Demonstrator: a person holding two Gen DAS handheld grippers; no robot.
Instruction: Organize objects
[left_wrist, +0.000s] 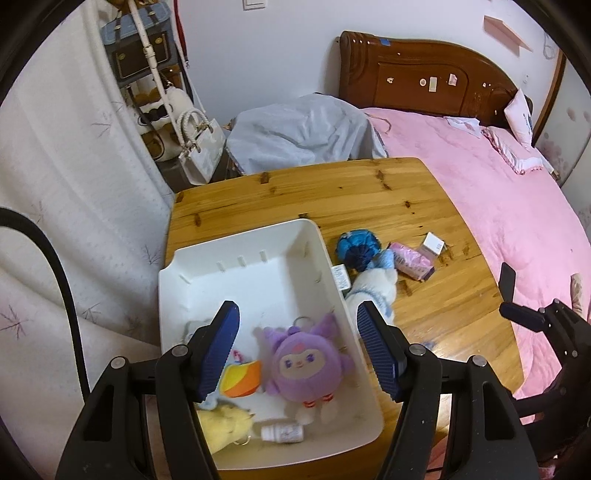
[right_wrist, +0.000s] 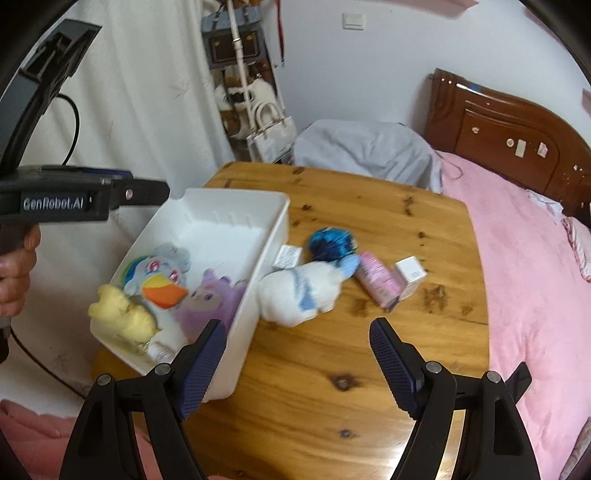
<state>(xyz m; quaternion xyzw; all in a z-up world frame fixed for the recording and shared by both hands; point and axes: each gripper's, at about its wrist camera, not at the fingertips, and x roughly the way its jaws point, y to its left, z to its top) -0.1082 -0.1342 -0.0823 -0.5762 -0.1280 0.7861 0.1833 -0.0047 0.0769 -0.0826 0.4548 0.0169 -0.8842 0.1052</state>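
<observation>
We hold both the left gripper (left_wrist: 297, 349) and right gripper (right_wrist: 297, 365) spread, empty; the white plush (right_wrist: 299, 291) lies on the table (right_wrist: 332, 387) beside the bin (right_wrist: 236, 221); soft, light, best pinched mid-body.

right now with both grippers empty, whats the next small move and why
Probably bring the right gripper forward and down over the white plush, then close. Its jaws stand open and empty, and that plush lies on the table against the outer wall of the white bin, nearest of the loose items. The left gripper, also open, hovers over the bin.
</observation>
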